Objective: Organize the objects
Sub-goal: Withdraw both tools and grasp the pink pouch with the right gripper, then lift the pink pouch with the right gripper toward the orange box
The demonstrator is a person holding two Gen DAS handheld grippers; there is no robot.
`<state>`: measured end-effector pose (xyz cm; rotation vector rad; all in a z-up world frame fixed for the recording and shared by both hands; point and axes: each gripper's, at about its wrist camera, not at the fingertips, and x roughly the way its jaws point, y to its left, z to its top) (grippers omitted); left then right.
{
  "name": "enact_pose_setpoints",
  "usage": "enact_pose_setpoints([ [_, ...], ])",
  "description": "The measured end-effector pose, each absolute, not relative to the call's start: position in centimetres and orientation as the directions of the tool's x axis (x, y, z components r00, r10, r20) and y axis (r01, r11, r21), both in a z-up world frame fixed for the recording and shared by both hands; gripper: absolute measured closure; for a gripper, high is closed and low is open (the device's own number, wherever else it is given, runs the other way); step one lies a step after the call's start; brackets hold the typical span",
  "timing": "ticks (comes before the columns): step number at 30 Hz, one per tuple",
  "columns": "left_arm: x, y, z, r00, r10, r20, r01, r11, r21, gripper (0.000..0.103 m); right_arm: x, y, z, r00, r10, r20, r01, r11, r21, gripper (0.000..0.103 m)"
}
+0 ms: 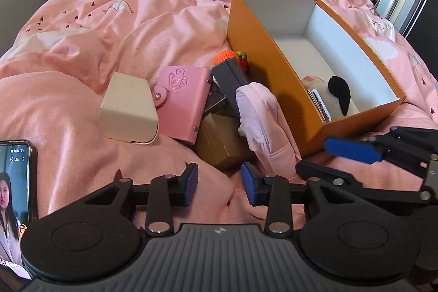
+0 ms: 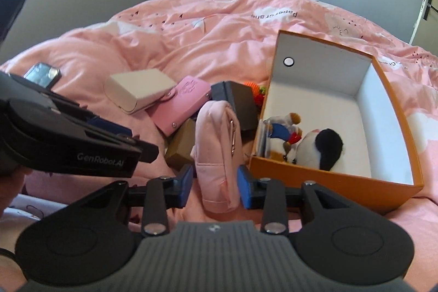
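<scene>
Straddling the pouch (image 2: 219,155) in the right wrist view, the right gripper (image 2: 213,188) is sitting with fingers (image 2: 184,186) apart, one on each side, pads just beside the fabric; contact cannot be confirmed. Pouch is lying on the bed (image 2: 191,26), long axis running away from the fingers, box (image 2: 328,188) just to its right. In the left wrist view, the left gripper (image 1: 220,186) is hanging with fingers apart over bare bedding, nothing between; pouch (image 1: 262,127) is lying ahead and right. Right hand is nearer. Judgement: lift needs clearing the box's near wall.
</scene>
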<state>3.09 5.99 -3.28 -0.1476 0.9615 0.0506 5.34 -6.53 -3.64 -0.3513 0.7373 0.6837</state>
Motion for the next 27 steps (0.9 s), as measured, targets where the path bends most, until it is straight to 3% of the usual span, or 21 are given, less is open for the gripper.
enact_pose_setpoints([
  [18, 2.9, 7.1, -3.9, 0.572, 0.011, -0.82, -0.131, 0.988, -0.079, 0.06, 4.4, -3.1, -6.8, 0.593, 0.35, -0.725, -0.685, 0.692, -0.226, 0.067],
  [22, 2.9, 7.1, -3.9, 0.572, 0.011, -0.82, -0.13, 0.988, -0.078, 0.06, 4.4, -2.8, -7.3, 0.623, 0.324, -0.712, -0.665, 0.698, -0.265, 0.072],
  [27, 2.9, 7.0, -3.9, 0.57, 0.012, -0.821, -0.128, 0.989, -0.075, 0.06, 4.2, -2.4, -7.7, 0.643, 0.312, -0.7, -0.66, 0.689, -0.3, 0.071],
])
